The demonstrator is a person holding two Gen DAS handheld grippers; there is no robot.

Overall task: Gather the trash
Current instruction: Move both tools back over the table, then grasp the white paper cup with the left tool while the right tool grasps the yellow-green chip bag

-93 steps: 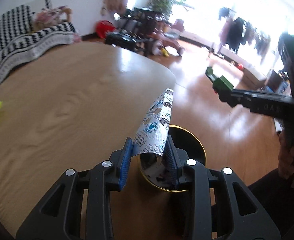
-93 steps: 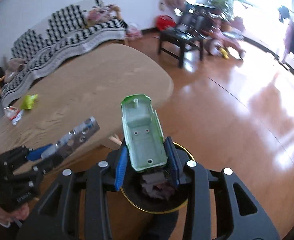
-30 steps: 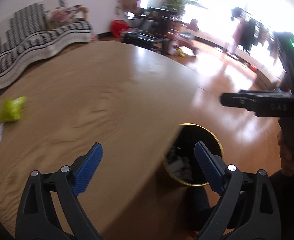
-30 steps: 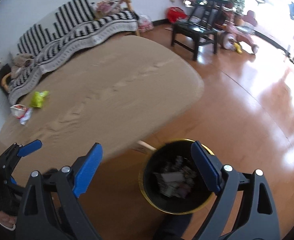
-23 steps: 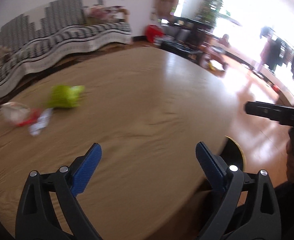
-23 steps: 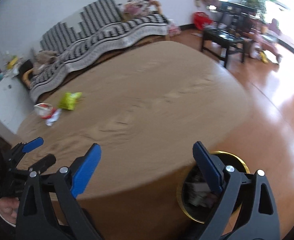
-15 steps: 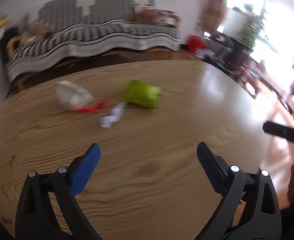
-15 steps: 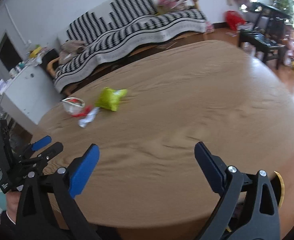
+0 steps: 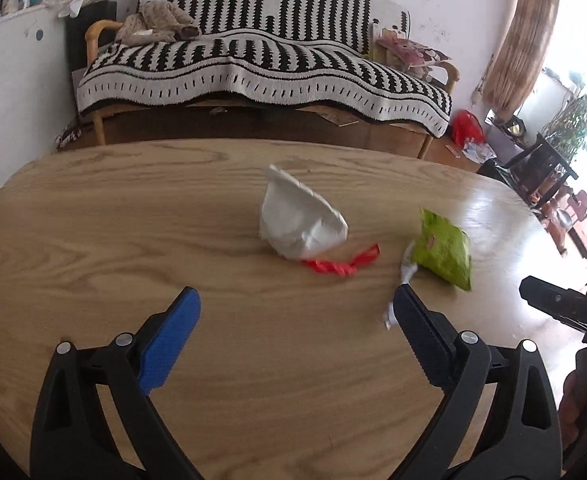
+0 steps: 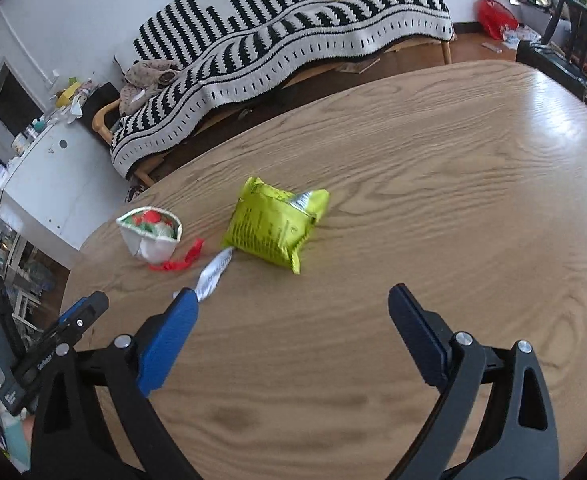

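Note:
Trash lies on the wooden table (image 9: pixel 93 232). A crushed white cup (image 9: pixel 299 220) lies on its side; in the right wrist view (image 10: pixel 151 234) its red and green inside shows. A red wrapper scrap (image 9: pixel 341 266) lies in front of it, also in the right wrist view (image 10: pixel 179 262). A lime green snack bag (image 9: pixel 445 250) (image 10: pixel 275 228) lies to the right. A small silver wrapper (image 9: pixel 407 270) (image 10: pixel 213 274) lies beside the bag. My left gripper (image 9: pixel 297 332) is open and empty, short of the cup. My right gripper (image 10: pixel 289 332) is open and empty, short of the bag.
A sofa with a black-and-white striped blanket (image 9: pixel 261 64) stands behind the table. A white cabinet (image 10: pixel 41 176) is at the left. A dark chair (image 9: pixel 541 172) and wooden floor lie to the right. The trash bin is out of view.
Both grippers dropped their trash in the bin, opened, and swung left from the bin to face the trash on the table, which is now closer.

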